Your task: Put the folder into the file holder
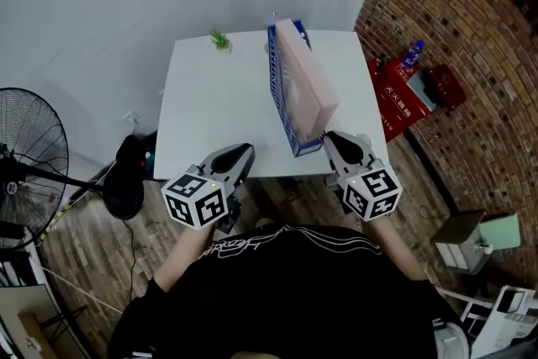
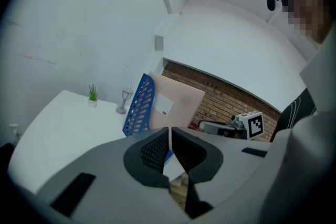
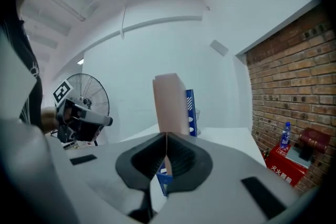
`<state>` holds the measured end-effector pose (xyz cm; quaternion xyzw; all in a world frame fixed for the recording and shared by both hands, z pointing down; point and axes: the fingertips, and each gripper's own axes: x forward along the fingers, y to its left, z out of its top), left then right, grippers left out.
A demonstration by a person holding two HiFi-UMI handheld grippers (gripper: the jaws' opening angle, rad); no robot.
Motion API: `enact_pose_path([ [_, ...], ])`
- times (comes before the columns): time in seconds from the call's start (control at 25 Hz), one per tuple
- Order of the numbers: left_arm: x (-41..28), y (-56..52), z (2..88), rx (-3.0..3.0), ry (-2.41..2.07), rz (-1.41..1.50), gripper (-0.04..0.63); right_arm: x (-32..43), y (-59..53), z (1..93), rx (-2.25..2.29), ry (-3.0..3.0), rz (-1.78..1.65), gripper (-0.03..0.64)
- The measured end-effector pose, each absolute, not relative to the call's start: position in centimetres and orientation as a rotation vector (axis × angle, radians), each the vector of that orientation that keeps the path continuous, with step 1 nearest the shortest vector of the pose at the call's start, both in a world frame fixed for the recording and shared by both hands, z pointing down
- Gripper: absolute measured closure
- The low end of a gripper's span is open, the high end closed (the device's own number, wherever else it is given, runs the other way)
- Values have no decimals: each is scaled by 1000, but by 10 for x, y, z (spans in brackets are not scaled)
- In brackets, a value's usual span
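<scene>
A pink folder (image 1: 304, 80) stands on edge inside the blue perforated file holder (image 1: 276, 88) in the middle of the white table (image 1: 210, 113), leaning to the right. My right gripper (image 1: 326, 135) is at the folder's near lower corner, at the table's front edge. In the right gripper view, the right gripper (image 3: 166, 136) is shut on the folder (image 3: 170, 105), a pink sliver showing between the pads, with the holder (image 3: 190, 110) just behind. My left gripper (image 1: 244, 151) hangs at the table's front edge, left of the holder. Seen in its own view, the left gripper (image 2: 169, 131) is shut and empty.
A small potted plant (image 1: 219, 39) and a tiny lamp figure (image 2: 126, 99) stand at the table's far edge. A floor fan (image 1: 29, 155) is at the left. A red box (image 1: 403, 97) with a bottle (image 1: 412, 53) sits by the brick wall at the right.
</scene>
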<state>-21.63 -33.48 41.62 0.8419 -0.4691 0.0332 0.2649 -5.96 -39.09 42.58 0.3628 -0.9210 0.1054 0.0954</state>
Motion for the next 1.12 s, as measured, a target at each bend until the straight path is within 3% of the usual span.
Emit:
enact_pose_path([
  [0.04, -213, -332, 415, 2275, -1270, 89, 554, -59, -387, 421, 1060, -2758, 315, 616],
  [1.12, -174, -301, 390, 2329, -1278, 79, 554, -53, -342, 390, 849, -2943, 340, 617],
])
